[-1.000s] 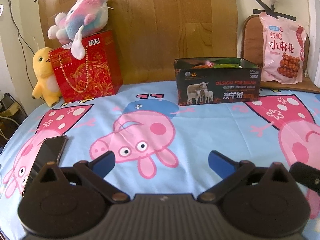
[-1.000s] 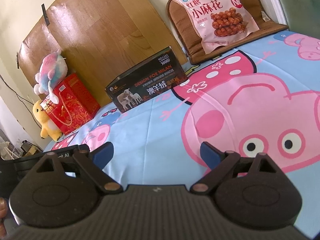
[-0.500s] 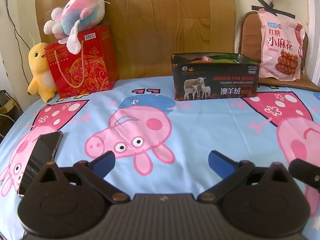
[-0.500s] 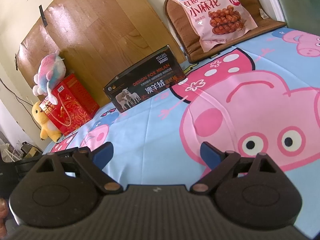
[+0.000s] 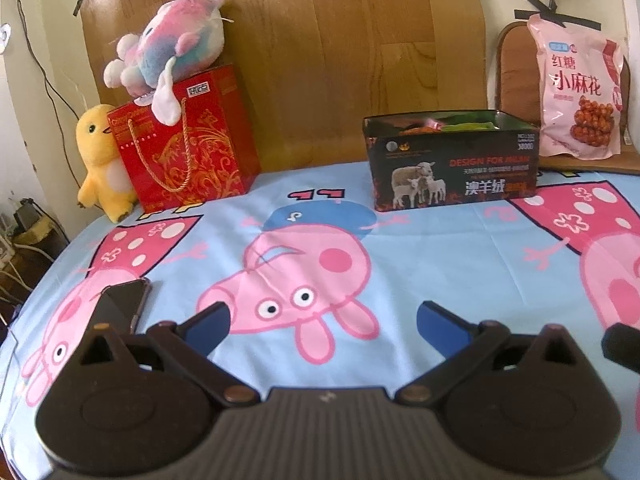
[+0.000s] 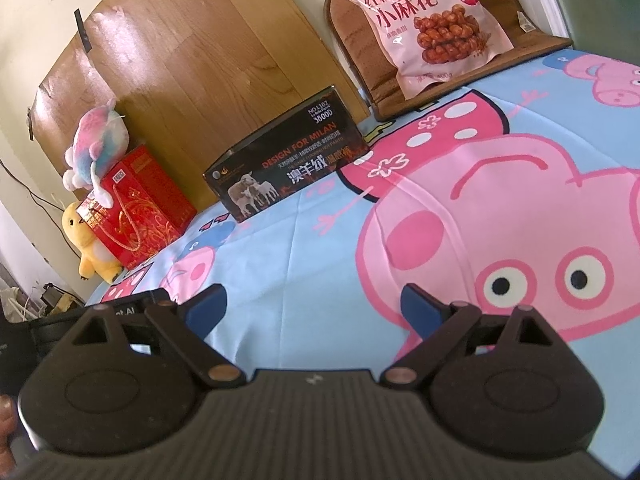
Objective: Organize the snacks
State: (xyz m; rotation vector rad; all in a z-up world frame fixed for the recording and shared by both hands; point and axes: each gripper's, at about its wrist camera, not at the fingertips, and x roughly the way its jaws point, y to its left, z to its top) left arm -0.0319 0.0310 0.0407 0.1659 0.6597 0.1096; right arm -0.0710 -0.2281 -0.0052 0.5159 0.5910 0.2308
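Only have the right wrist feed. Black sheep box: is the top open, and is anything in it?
Observer: The left wrist view shows the black box open on top, with orange and green packets inside.
Operator: Left gripper holding anything?
Observer: No. The left gripper is open, with nothing between its fingers.
Operator: Anything near it?
Observer: A dark phone lies flat on the tablecloth, beside its left finger.

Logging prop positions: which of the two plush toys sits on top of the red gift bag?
The pink-and-blue plush lies atop the red gift bag; the yellow chick plush stands beside the bag.
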